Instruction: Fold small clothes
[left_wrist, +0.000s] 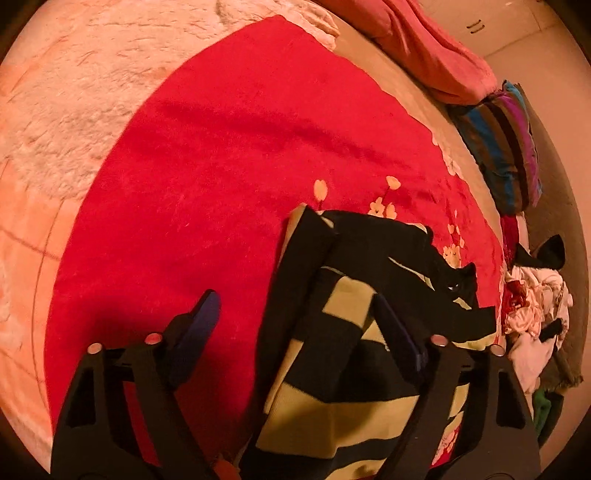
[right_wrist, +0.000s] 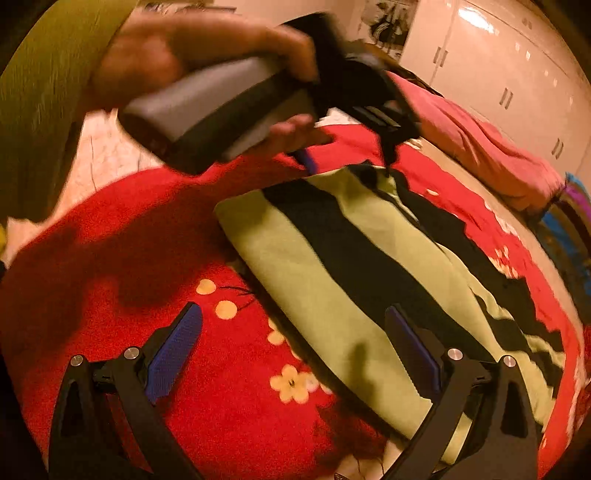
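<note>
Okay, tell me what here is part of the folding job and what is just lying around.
In the job:
- striped garment, green and black, lying on the red blanket
- left gripper, open
- right gripper, open

Lying about:
- heap of clothes at the blanket's edge
- striped pillow
- pink blanket
- wardrobe doors

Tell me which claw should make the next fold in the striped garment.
Probably the left claw: open, right over the striped garment at its end. The right claw, also open, straddles only its side edge.
</note>
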